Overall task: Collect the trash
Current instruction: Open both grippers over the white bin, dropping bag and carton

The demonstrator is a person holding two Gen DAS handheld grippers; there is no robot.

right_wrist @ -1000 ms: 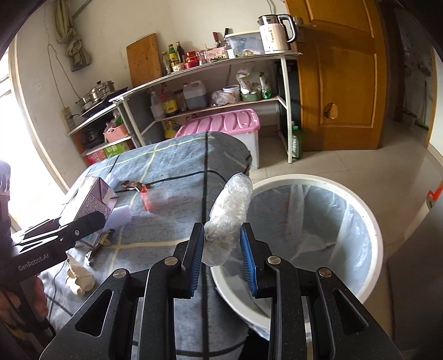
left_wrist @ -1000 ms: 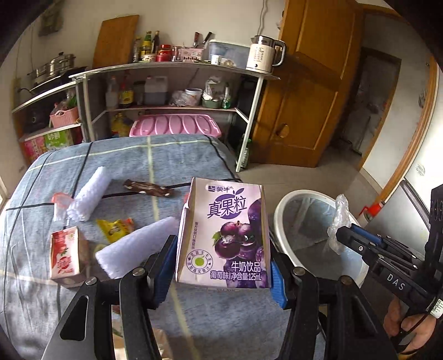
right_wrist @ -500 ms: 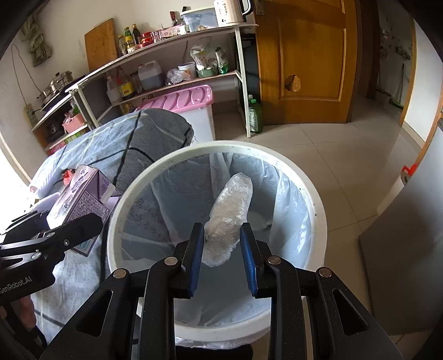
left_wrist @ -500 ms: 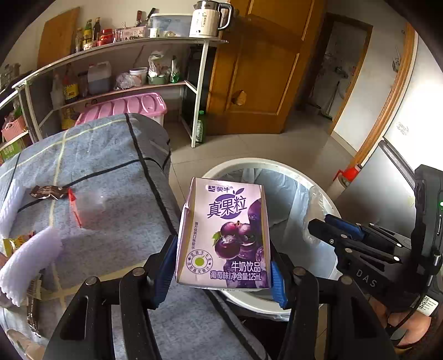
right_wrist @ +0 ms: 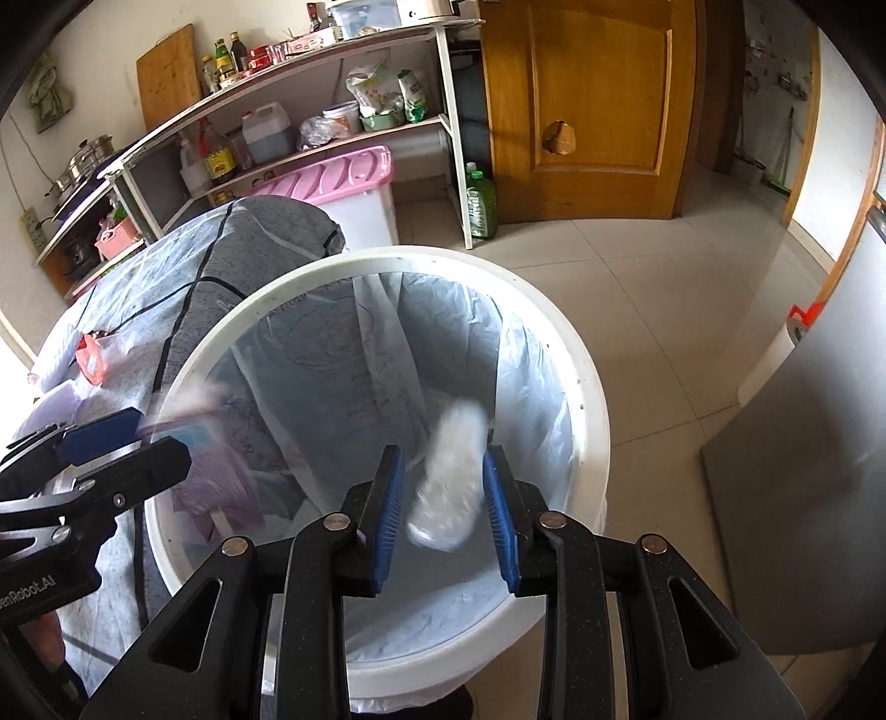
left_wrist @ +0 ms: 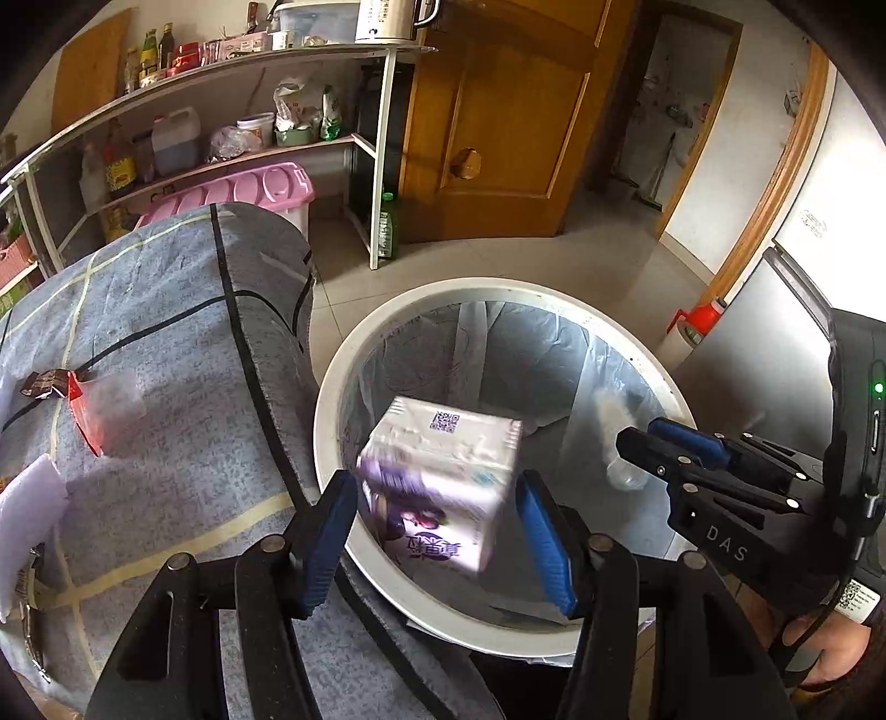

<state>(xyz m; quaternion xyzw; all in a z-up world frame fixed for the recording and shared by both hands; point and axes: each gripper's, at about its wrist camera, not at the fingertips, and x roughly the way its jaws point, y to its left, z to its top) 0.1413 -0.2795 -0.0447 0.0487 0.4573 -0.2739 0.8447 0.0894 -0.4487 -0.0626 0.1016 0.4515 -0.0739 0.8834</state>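
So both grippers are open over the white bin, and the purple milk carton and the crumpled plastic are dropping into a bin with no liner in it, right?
Nearly. The bin does have a liner: the right wrist view shows a translucent plastic bag draped inside it. The rest holds: left gripper and right gripper are open, with the purple milk carton and crumpled plastic dropping in.

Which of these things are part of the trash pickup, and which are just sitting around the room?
Part of the job:
- milk carton, dropping blurred between the open left gripper
- crumpled plastic, loose between the open right gripper
- white bin with liner
- red wrapper on the table

Just lying about:
- pink box
- kettle
- green bottle
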